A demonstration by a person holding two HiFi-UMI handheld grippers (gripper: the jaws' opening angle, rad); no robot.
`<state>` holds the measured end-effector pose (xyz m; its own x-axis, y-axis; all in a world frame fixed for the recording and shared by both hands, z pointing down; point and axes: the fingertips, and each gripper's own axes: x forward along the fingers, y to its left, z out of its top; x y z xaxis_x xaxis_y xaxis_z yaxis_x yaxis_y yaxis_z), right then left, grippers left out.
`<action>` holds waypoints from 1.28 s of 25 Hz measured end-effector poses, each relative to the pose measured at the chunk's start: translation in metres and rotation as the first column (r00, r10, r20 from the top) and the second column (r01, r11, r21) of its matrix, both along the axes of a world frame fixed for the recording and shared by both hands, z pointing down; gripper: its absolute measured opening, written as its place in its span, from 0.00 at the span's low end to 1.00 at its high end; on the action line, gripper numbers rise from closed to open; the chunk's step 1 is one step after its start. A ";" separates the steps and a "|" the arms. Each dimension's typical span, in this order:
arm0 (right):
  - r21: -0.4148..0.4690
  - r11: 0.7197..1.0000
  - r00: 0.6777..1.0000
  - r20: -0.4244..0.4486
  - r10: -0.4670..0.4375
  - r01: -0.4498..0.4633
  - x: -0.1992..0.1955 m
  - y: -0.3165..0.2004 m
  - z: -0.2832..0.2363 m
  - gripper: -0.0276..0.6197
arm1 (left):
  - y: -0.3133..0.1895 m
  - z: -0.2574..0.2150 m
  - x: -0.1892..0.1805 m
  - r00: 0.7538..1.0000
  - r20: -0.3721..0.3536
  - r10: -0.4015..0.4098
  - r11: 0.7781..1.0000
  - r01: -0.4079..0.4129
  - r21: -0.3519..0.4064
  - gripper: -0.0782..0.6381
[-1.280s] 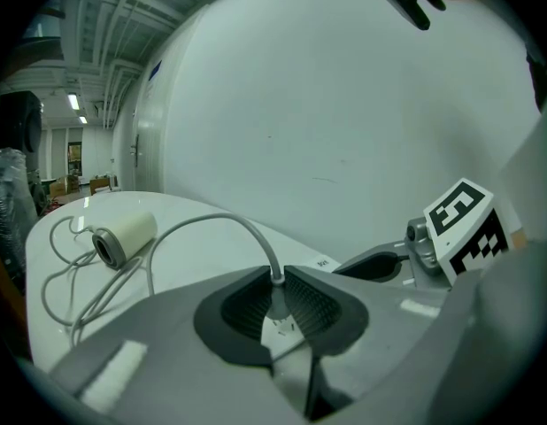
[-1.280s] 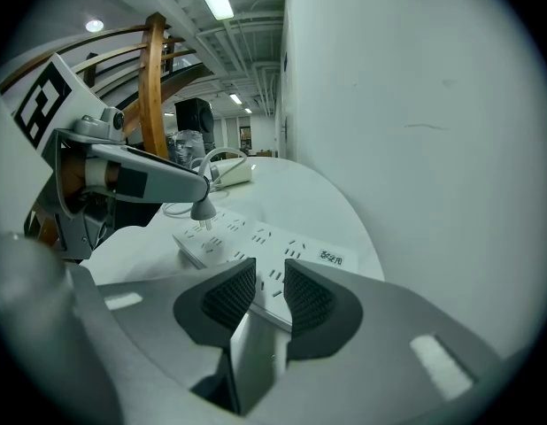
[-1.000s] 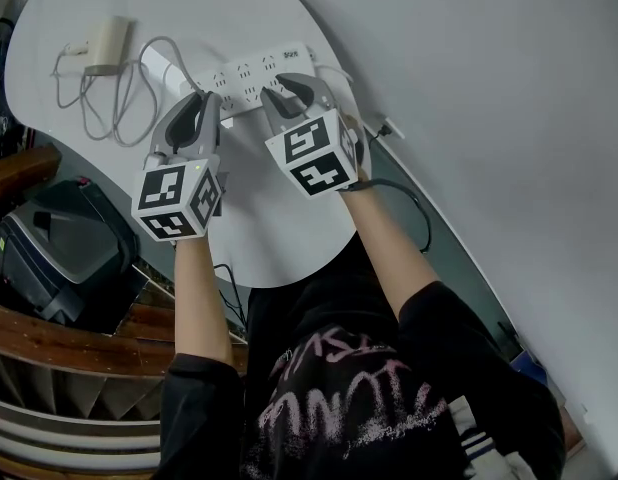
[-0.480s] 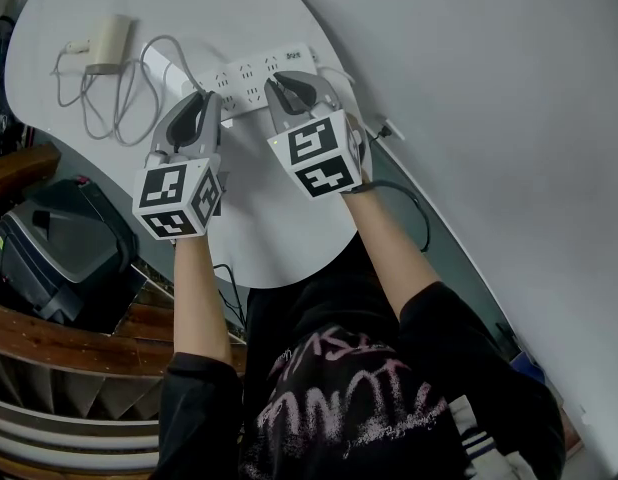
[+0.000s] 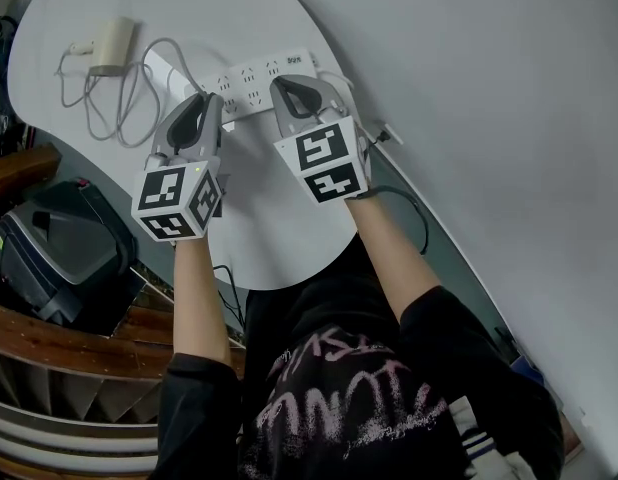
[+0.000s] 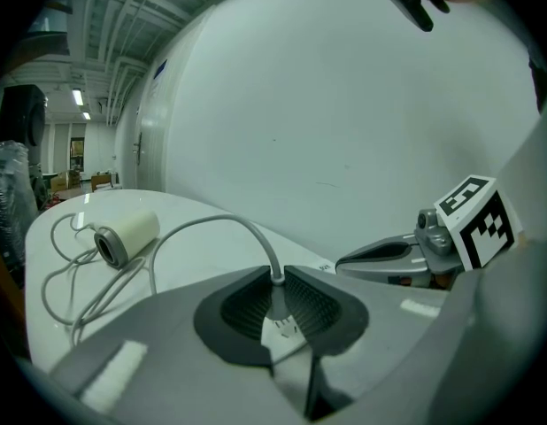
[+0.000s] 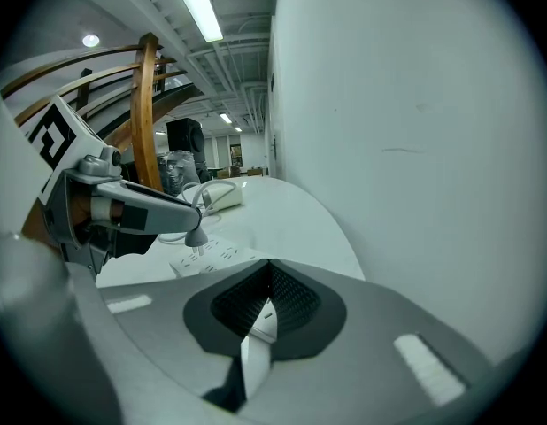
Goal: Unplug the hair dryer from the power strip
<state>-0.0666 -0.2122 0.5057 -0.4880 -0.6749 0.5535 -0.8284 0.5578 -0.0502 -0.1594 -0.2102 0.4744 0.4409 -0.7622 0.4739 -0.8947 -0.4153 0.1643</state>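
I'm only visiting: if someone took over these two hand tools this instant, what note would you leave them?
Left gripper: shut on the small grey plug at the white power strip.
Right gripper: fingers have just been closing on the strip's end.
Cream hair dryer: far left on the white table.
Done: both grips set.
Left: pull the plug clear; its prongs seem partly out.

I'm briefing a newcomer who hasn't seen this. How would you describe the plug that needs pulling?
On the white table, a white power strip lies near the wall. The plug is the only one on it, held by the left gripper, its grey cord arcing toward the cream hair dryer.
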 end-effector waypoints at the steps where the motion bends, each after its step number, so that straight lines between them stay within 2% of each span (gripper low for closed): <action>1: 0.003 1.000 1.000 0.000 0.000 0.000 0.001 0.000 -0.001 0.08 | 0.000 -0.001 0.000 1.000 -0.002 -0.001 1.000 0.001 0.005 0.18; 32: 0.117 0.993 1.000 0.013 0.027 -0.028 0.021 0.011 -0.062 0.08 | 0.011 -0.064 0.002 0.998 -0.042 -0.037 0.990 0.042 0.133 0.18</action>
